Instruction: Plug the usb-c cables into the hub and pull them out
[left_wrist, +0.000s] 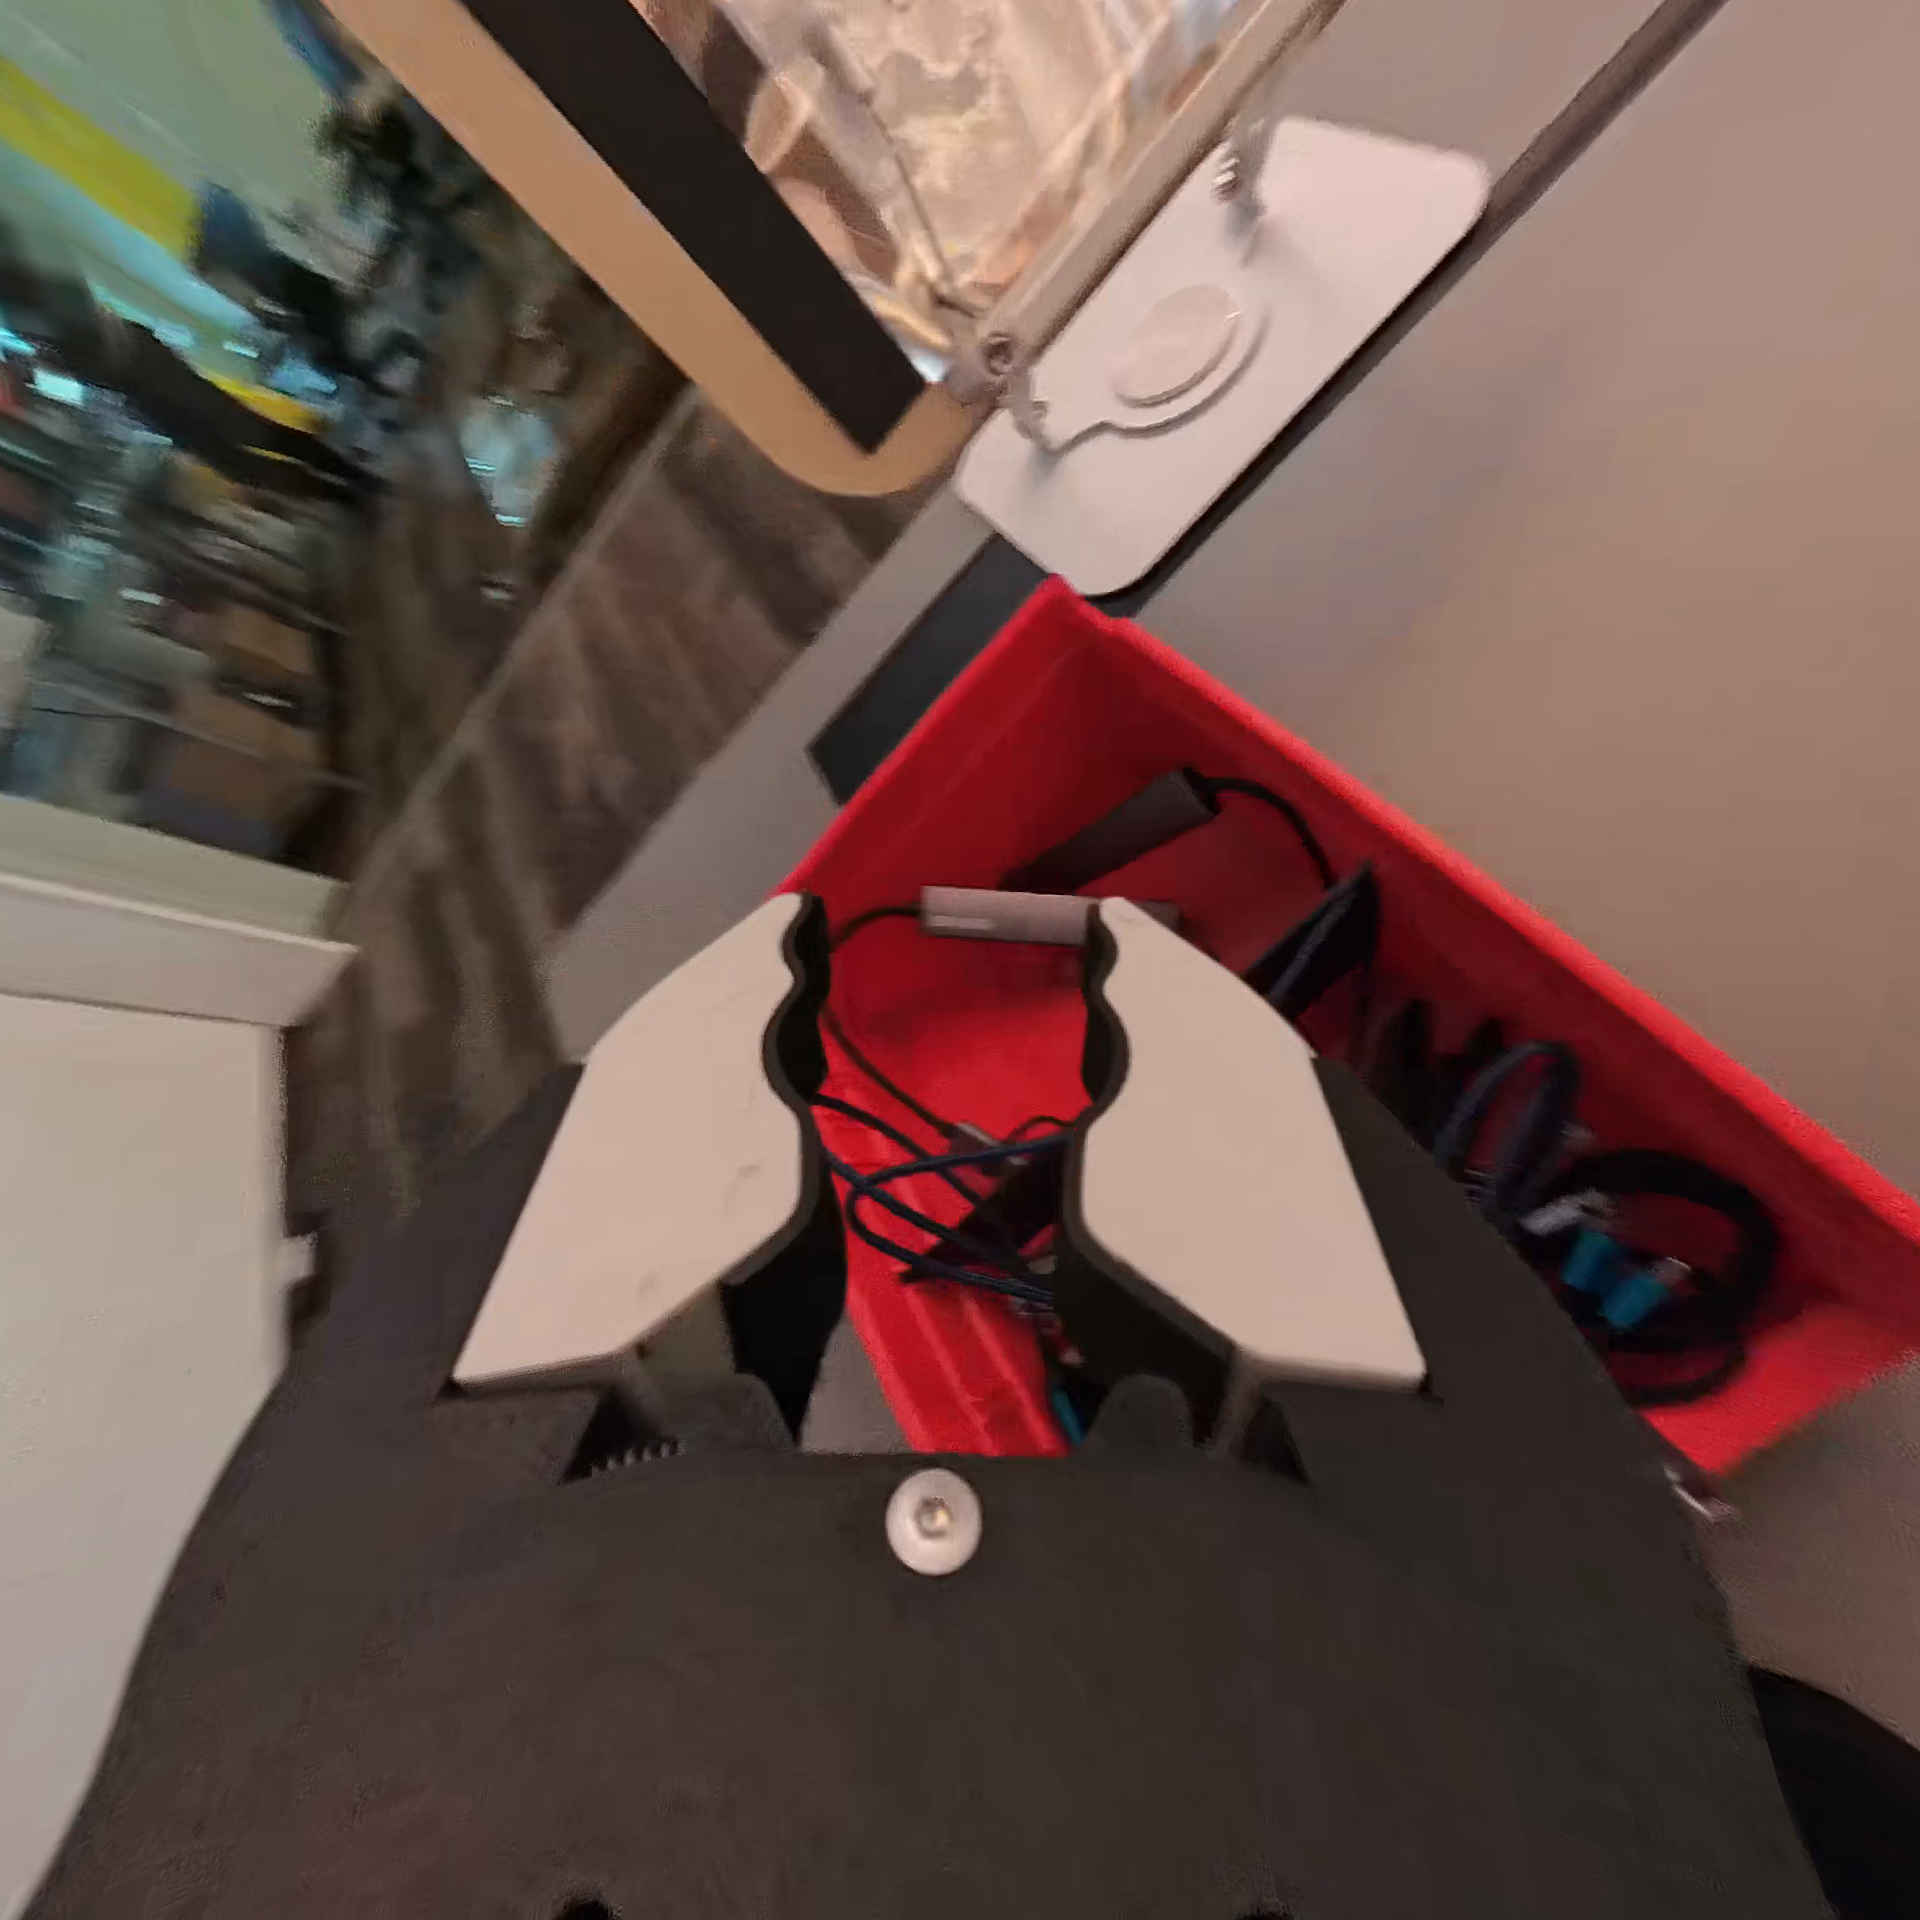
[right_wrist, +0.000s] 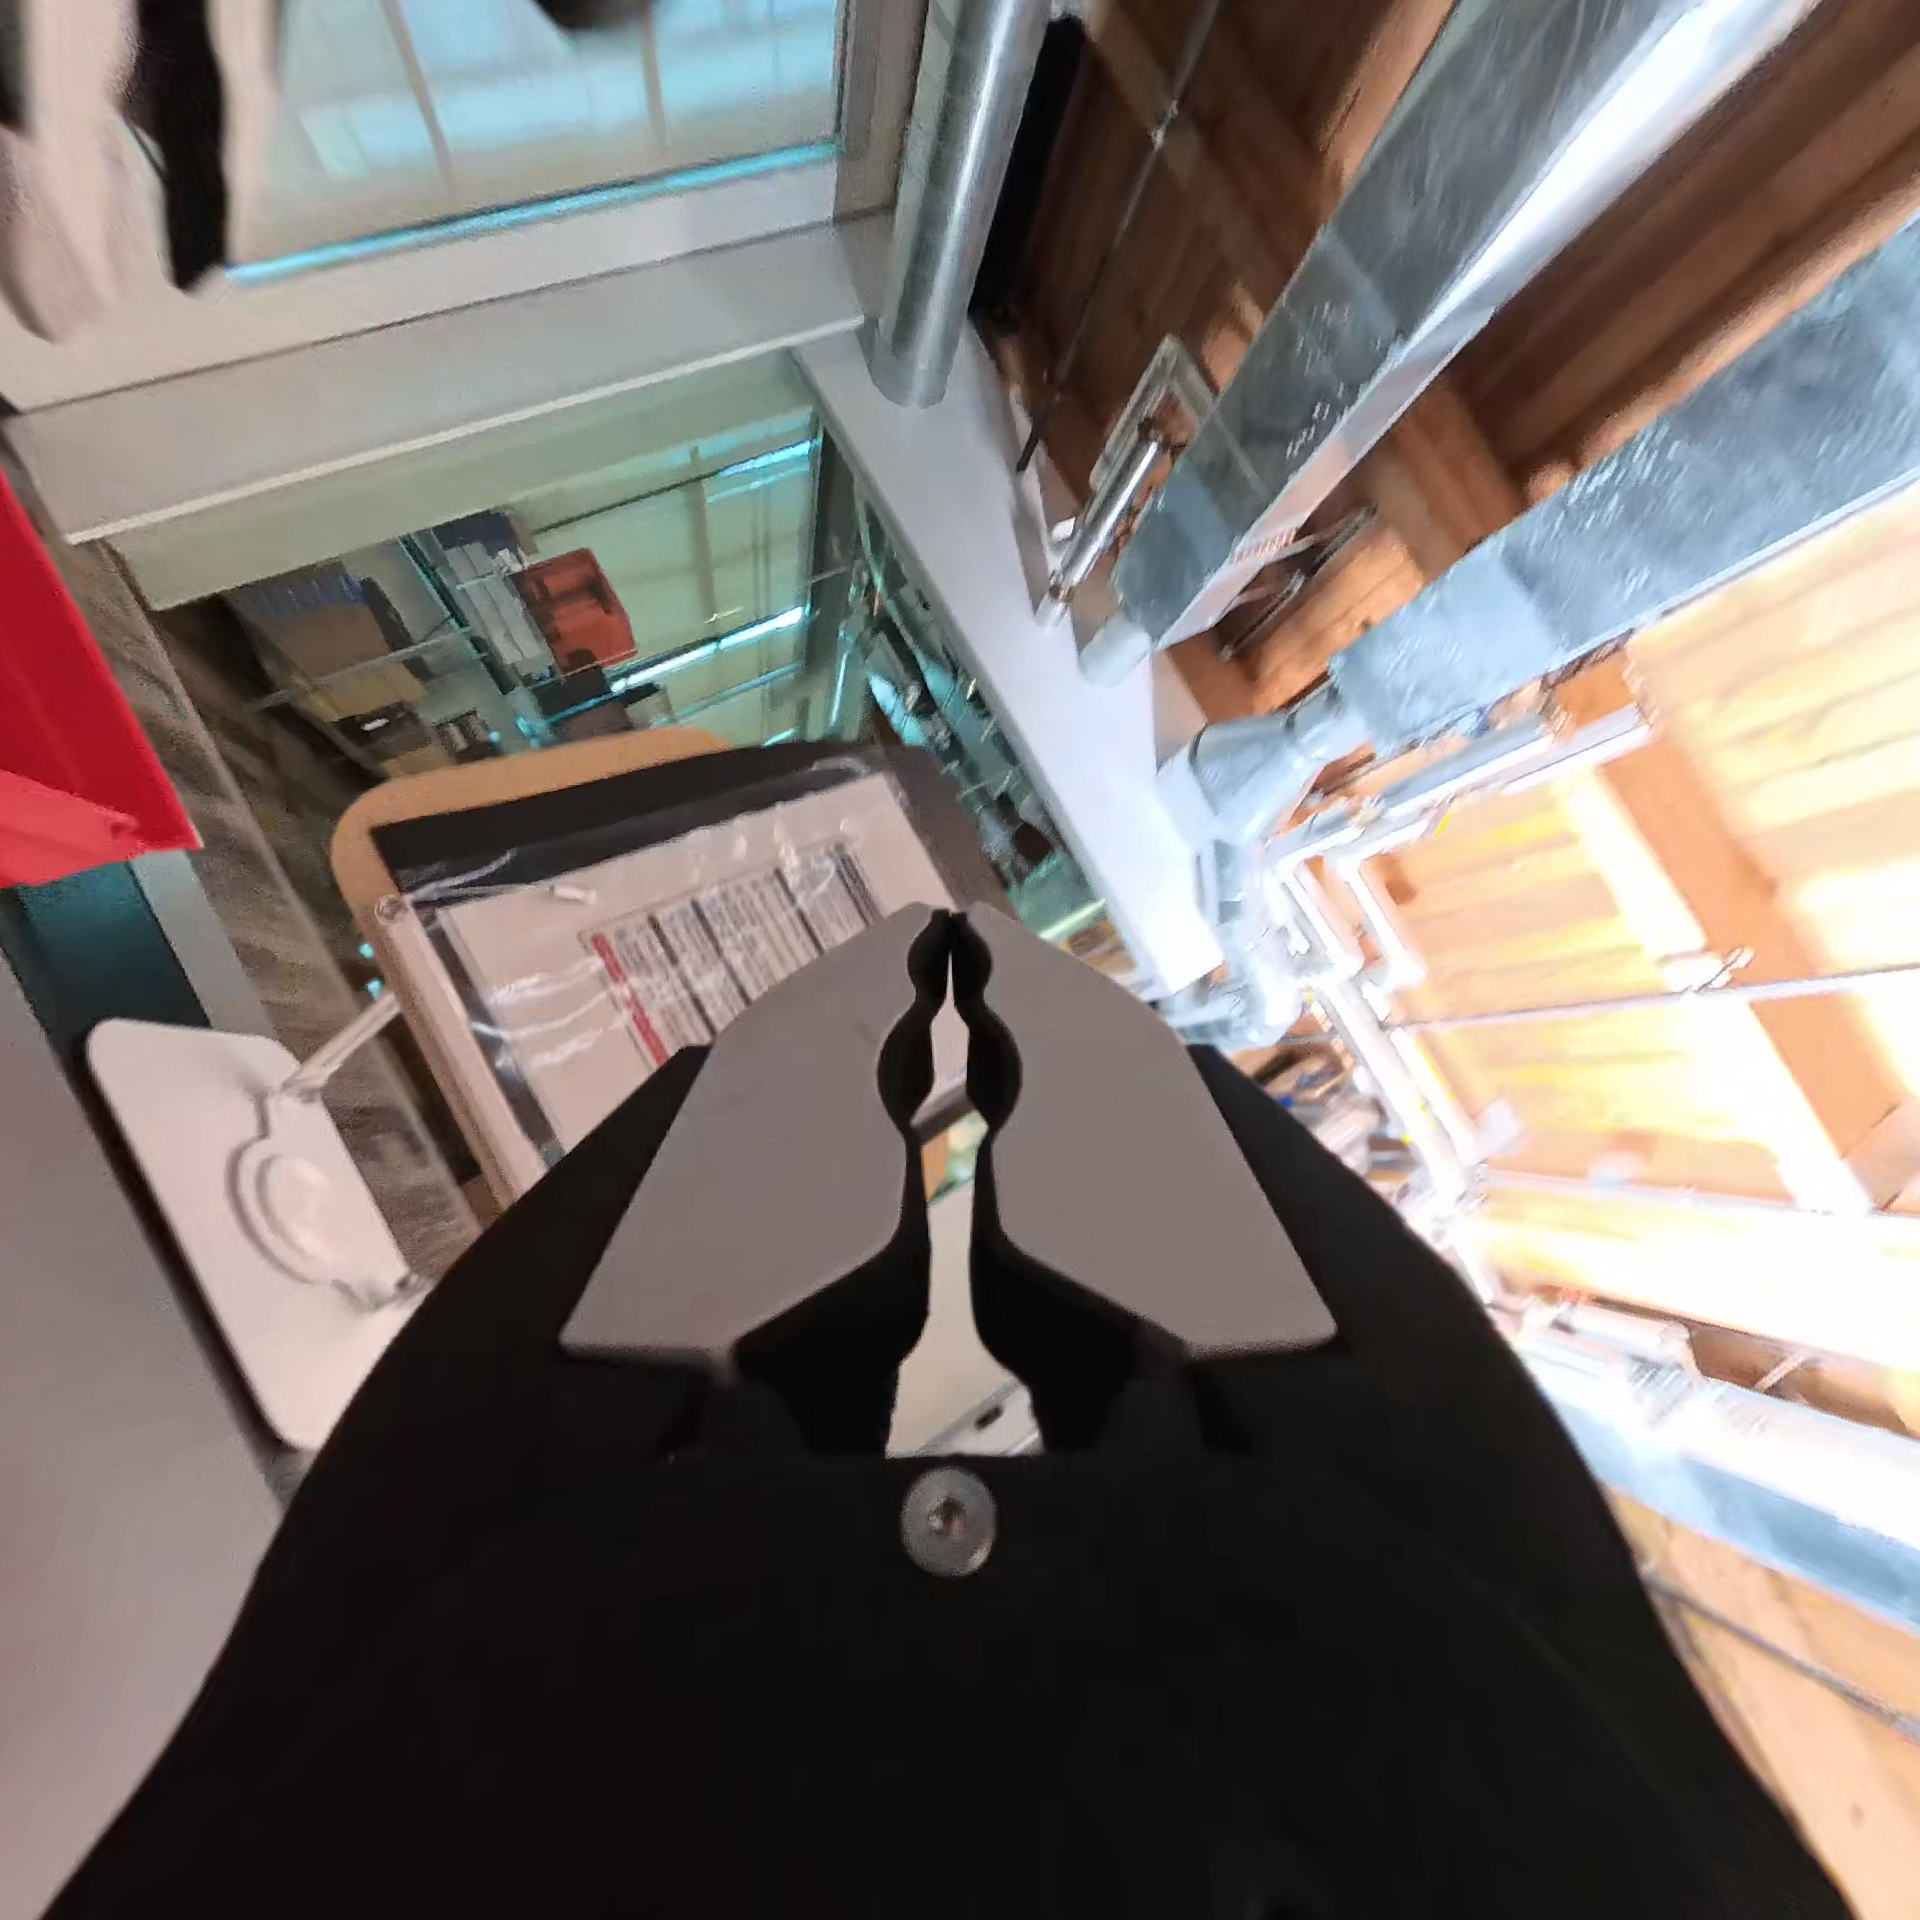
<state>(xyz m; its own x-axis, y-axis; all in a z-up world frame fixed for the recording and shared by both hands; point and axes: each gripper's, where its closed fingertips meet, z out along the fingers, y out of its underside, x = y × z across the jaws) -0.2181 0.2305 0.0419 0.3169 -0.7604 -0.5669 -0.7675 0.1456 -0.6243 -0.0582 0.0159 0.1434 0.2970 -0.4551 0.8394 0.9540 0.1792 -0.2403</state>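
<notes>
My left gripper (left_wrist: 954, 935) is open and hovers over a red bin (left_wrist: 1455, 883) on the table. A small silver hub (left_wrist: 1003, 914) with a thin black lead lies in the bin just past the fingertips, partly hidden by the right finger. A darker grey hub (left_wrist: 1132, 821) lies behind it. Thin dark cables (left_wrist: 935, 1174) cross between the fingers. A coiled black cable with teal plugs (left_wrist: 1662, 1278) lies at the bin's right end. My right gripper (right_wrist: 951, 925) is shut and empty, tilted up away from the table; only a corner of the bin (right_wrist: 62, 748) shows at its left.
A white flat stand base (left_wrist: 1226, 364) holding a clear framed sign (right_wrist: 675, 935) stands on the grey table just beyond the bin. The table edge and floor lie to the left of the bin. The right wrist view shows ceiling ducts and shelves.
</notes>
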